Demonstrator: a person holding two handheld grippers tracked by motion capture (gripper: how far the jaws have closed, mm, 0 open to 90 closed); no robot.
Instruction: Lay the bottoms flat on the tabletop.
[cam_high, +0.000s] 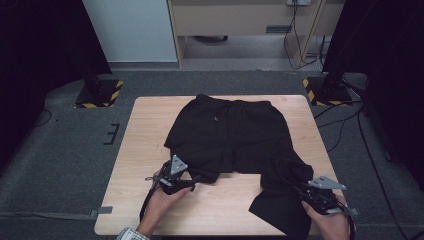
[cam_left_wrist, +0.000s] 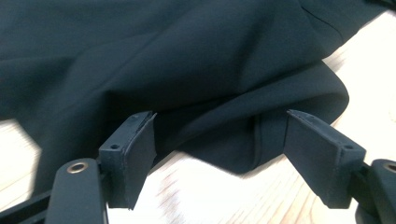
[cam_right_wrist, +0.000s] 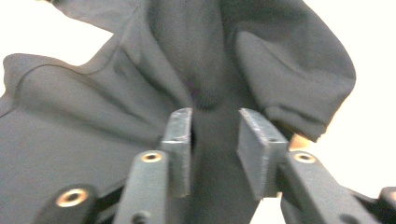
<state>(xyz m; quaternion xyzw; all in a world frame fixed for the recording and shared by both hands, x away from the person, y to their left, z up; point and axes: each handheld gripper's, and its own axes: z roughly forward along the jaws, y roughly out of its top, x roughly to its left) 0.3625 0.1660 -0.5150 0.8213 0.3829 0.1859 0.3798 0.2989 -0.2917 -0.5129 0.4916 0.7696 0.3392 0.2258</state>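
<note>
Jaws of the left gripper (cam_left_wrist: 219, 154) stand wide at the hem of the black shorts (cam_high: 230, 135) spread across the middle of the wooden table (cam_high: 145, 150). Lower right, the right gripper (cam_right_wrist: 215, 140) has its jaws parted over bunched cloth, gripping nothing. A clean fold likely needs both to bite a full hem first.

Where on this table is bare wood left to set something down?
Bare wood runs down the table's left strip beside the black shorts, and along the near edge between the left gripper and right gripper. Centre and near-right corner are covered.
</note>
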